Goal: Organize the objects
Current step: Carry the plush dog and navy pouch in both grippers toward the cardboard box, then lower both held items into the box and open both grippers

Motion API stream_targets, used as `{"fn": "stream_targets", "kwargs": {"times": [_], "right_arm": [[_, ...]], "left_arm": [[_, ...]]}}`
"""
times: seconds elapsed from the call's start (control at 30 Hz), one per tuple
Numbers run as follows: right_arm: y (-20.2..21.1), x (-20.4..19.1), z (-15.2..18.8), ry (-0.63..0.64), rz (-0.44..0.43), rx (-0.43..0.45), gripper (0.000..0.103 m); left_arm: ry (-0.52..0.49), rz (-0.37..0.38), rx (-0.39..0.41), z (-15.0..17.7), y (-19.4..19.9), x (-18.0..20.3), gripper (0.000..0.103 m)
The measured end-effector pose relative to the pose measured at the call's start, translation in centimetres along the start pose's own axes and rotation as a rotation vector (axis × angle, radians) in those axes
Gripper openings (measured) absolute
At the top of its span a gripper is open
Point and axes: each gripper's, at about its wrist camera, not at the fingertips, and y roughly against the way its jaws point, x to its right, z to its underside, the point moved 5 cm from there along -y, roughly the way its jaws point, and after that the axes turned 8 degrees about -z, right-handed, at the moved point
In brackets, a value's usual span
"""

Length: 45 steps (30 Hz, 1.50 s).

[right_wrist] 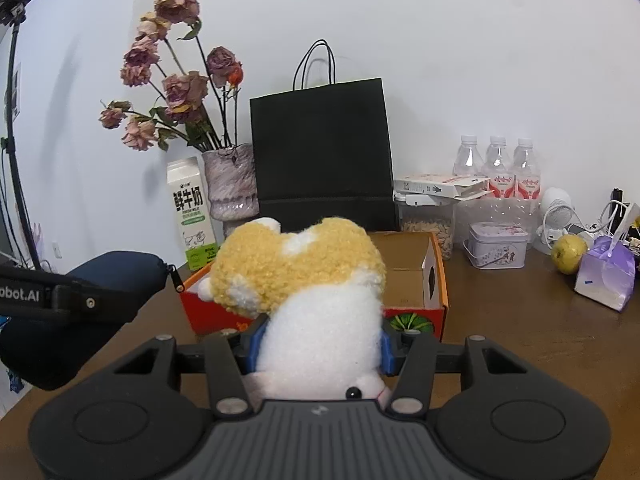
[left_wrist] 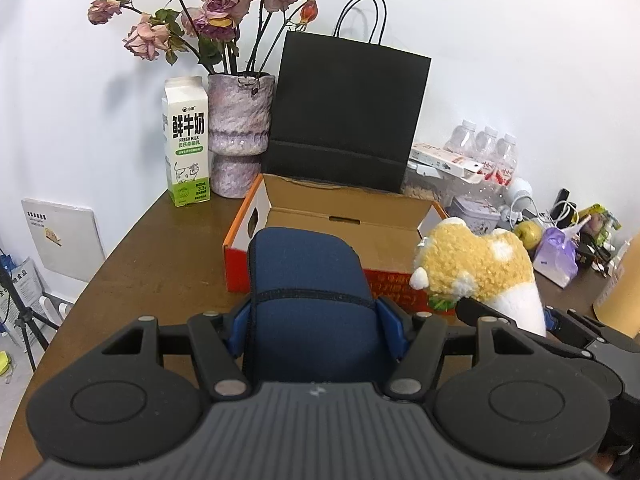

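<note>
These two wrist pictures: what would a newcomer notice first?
A navy zip pouch fills the left tongs, and a yellow-and-white plush toy fills the right tongs. Both are held before an open orange cardboard box; behind it stands a tall black paper bag.

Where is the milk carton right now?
The milk carton stands upright at the table's far left, against the wall, right beside the flower vase, left of the black paper bag and behind the open cardboard box; the right wrist view agrees.
</note>
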Motion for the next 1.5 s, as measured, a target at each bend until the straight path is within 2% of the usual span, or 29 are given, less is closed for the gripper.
{"fn": "stream_targets", "kwargs": {"times": [0.87, 1.17, 1.5], "right_arm": [[-8.8, 4.0, -5.8, -0.008, -0.034, 0.002, 0.050], [-12.2, 5.2, -6.1, 0.000, -0.036, -0.039, 0.050], [-15.6, 7.1, -5.8, -0.010, -0.029, -0.101, 0.050]], "left_arm": [[0.011, -0.018, 0.007, -6.8, -9.3, 2.5, 0.064], [0.010, -0.044, 0.004, -8.7, -13.0, 2.8, 0.064], [-0.014, -0.077, -0.026, -8.9, -17.5, 3.2, 0.064]]}}
